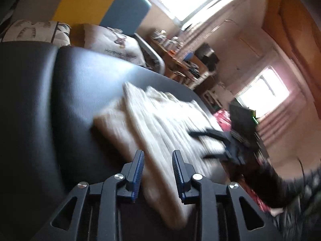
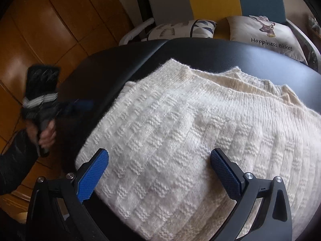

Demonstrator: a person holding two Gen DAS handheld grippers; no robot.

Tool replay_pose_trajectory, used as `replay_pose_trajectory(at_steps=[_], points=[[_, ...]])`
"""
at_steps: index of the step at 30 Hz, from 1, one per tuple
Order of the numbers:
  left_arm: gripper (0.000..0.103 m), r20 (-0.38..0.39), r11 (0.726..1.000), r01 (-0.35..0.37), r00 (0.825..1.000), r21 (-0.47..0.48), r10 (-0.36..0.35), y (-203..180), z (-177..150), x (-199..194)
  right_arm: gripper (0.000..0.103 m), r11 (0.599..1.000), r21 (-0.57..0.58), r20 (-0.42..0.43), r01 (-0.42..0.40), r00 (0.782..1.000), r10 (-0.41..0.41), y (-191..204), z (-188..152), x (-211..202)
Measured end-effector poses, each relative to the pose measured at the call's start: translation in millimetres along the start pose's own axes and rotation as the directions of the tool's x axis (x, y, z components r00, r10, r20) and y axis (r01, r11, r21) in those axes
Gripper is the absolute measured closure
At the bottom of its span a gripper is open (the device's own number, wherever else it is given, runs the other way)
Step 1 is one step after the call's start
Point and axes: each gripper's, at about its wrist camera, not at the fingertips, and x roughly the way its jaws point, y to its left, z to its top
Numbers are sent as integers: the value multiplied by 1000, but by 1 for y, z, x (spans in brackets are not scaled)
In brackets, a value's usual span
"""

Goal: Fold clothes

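- White knit sweater lies flat on the black padded table, filling the table's near half.
- Right gripper: jaws spread wide, nothing pinched, poised over the sweater's near edge.
- Left gripper: jaws part-open, nothing between the pads; sweater just ahead of its tips.
- Person's hand holds the left gripper off the table's left edge.

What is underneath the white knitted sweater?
The white knitted sweater lies on a black padded table. Whether anything else sits beneath it is hidden.
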Motion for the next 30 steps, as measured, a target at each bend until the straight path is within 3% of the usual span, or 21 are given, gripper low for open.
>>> replay_pose_trajectory(at_steps=[5, 11, 12, 13, 16, 18, 21, 23, 25, 28, 30], points=[[73, -66, 996, -83, 994, 25, 85, 0, 44, 56, 0, 1000, -25, 14, -17, 1000, 17, -6, -2, 5], [74, -139, 989, -123, 981, 76, 133, 4, 58, 80, 0, 998, -16, 36, -58, 998, 58, -12, -5, -1], [77, -141, 987, -130, 980, 94, 143, 1, 59, 81, 0, 998, -7, 39, -64, 997, 64, -13, -4, -3], [94, -122, 983, -137, 981, 118, 151, -2, 56, 79, 0, 998, 3, 46, -66, 997, 66, -14, -2, -7], [98, -54, 974, -170, 982, 151, 180, -6, 48, 67, 0, 999, 6, 96, -32, 995, 32, -16, 4, -25], [98, -34, 970, -198, 978, 139, 205, -4, 46, 63, 0, 1000, 7, 117, -20, 993, 19, -21, 6, -35], [97, -80, 966, -250, 964, 63, 254, 16, 40, 69, 0, 997, 42, 91, 66, 993, -70, -38, 3, -35], [93, -72, 964, -261, 962, 50, 264, 14, 42, 65, 0, 988, 89, 44, 122, 991, -127, -52, -1, -25], [83, -65, 962, -272, 959, 37, 274, 12, 44, 60, 0, 989, 107, 50, 106, 992, -112, -56, -5, -22], [79, 12, 930, -327, 944, 169, 330, -15, 52, 47, 0, 992, 119, 110, 43, 992, -57, -55, -9, -31], [75, 24, 914, -278, 959, 295, 284, -41, 59, 45, 0, 992, 123, 134, -7, 991, -10, -54, -10, -37]])
